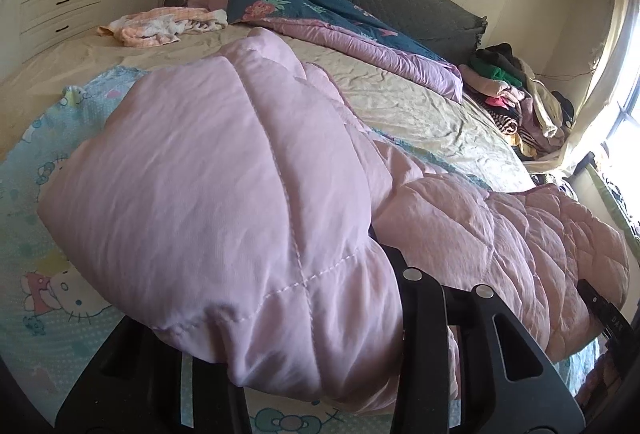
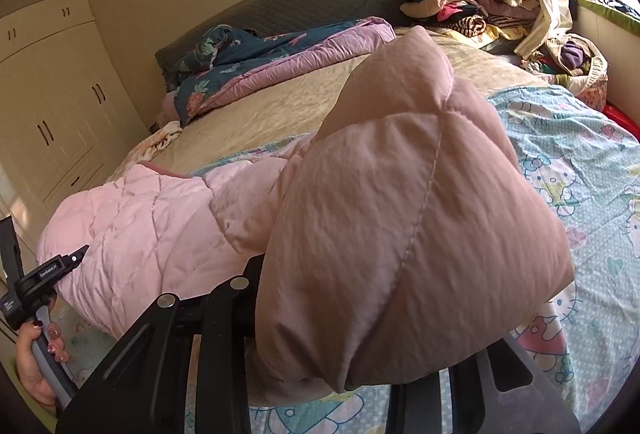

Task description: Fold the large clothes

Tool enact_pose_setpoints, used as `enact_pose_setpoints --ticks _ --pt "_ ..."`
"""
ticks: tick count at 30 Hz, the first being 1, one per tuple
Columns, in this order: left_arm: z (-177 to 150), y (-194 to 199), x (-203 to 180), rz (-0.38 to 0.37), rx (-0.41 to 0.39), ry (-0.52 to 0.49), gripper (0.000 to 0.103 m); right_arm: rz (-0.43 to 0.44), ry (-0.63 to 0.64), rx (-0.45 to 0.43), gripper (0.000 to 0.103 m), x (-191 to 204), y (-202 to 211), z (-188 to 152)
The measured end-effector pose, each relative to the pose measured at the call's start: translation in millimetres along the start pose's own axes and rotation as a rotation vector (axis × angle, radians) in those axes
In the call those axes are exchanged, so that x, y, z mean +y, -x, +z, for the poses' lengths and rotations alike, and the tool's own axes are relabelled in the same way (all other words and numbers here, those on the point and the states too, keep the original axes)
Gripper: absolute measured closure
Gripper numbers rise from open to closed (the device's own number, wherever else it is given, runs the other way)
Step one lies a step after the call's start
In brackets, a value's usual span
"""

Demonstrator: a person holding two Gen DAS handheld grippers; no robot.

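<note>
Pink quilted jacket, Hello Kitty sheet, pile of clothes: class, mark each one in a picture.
pink quilted jacket (image 1: 224, 170): left wrist view, on the raised padded panel.
Hello Kitty sheet (image 2: 576, 162): right wrist view, on its bare printed part.
pile of clothes (image 2: 460, 2): right wrist view, mid-heap.

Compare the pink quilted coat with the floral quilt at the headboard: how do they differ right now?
The pink coat is plain pink; the floral quilt is teal with flowers and a mauve lining. The coat is lifted at both ends by the left gripper and right gripper; the quilt lies bunched, untouched. Both are quilted.
</note>
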State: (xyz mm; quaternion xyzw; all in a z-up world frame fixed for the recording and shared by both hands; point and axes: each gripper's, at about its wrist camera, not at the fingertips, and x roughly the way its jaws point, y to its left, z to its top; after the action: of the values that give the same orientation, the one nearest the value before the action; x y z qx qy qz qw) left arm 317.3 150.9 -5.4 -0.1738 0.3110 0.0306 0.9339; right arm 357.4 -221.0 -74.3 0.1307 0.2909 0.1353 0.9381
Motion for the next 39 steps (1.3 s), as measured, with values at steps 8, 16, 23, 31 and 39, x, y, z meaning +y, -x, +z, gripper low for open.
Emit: enact_pose_setpoints --ticks 8,16,23,31,39 --pt "-2.7 27.8 -1.2 -0.018 -0.009 -0.012 0.073 0.011 0.046 -0.013 0.075 12.5 33.5 -2.5" --pt "-15.9 48.4 4.8 -0.024 -0.003 -0.022 0.073 0.007 0.048 -0.002 0.075 15.8 56.1 -15.2" --pt "-34.6 66.1 10.6 -0.027 0.004 -0.035 0.073 -0.003 0.051 0.008 0.075 21.4 78.0 -35.2" --pt "-59.7 82.5 24.1 -0.034 0.018 -0.046 0.073 -0.005 0.050 0.023 0.074 25.8 103.9 -63.2" --pt "-90.9 94.6 44.6 -0.044 0.047 -0.052 0.070 -0.001 0.009 0.061 0.073 17.9 122.1 -101.9"
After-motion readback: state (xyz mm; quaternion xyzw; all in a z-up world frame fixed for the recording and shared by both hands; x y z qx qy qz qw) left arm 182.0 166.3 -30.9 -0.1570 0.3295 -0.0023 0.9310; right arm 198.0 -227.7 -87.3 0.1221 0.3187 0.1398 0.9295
